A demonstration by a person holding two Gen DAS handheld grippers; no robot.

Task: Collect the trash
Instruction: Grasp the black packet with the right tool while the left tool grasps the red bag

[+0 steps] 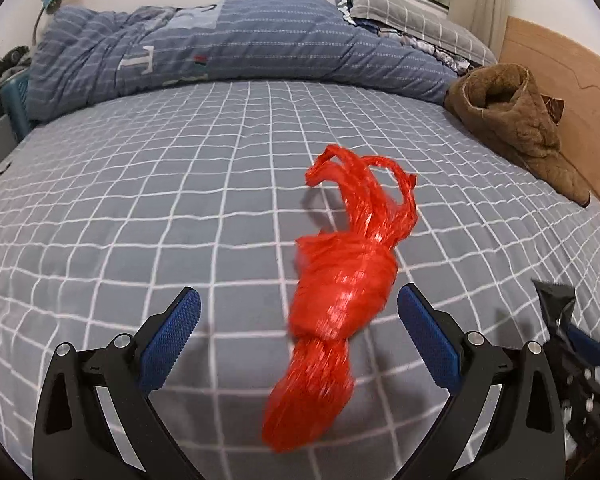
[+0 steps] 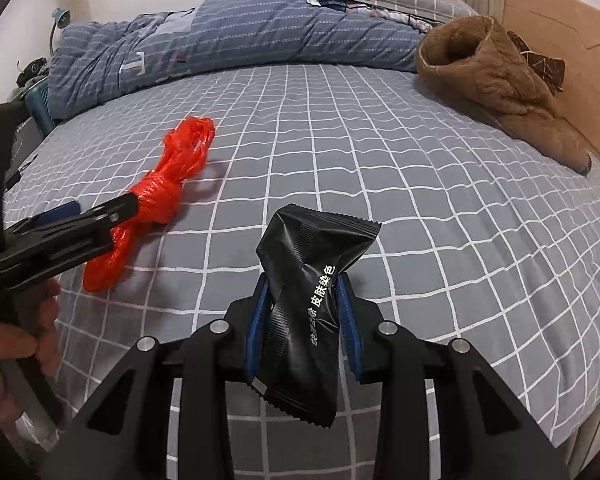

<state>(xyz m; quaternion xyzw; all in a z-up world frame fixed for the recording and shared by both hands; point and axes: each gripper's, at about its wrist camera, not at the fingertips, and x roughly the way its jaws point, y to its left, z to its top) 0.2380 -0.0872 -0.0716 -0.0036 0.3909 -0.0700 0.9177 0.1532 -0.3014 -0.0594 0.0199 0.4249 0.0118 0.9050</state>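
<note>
Left wrist view. Left gripper (image 1: 299, 312) with jaws spread wide, blue pads (image 1: 172, 336) clear of everything. Red plastic bag (image 1: 340, 284), twisted and knotted, lying on the grey checked bedsheet (image 1: 140, 200) between and ahead of the two fingers, nearer the right-hand pad but seemingly untouched by it; outline blurred. Beyond the fingertips, a blue quilt (image 1: 240, 48) bunched along the far side; ahead and to the right, a brown fleece garment (image 1: 512, 116) beside the wooden headboard (image 1: 572, 80).

Right wrist view. Right gripper (image 2: 302, 308) clamped on a black sachet (image 2: 304, 320) bearing white printed characters, both blue pads pressed against its sides, its crimped top projecting past the fingertips. Left of the fingers, red plastic bag (image 2: 160, 196) flat on the bedsheet (image 2: 420, 200), with the left gripper (image 2: 100, 220) at its near end and a hand (image 2: 24, 336) on that gripper's grip. Ahead and right, brown fleece garment (image 2: 496, 84).
</note>
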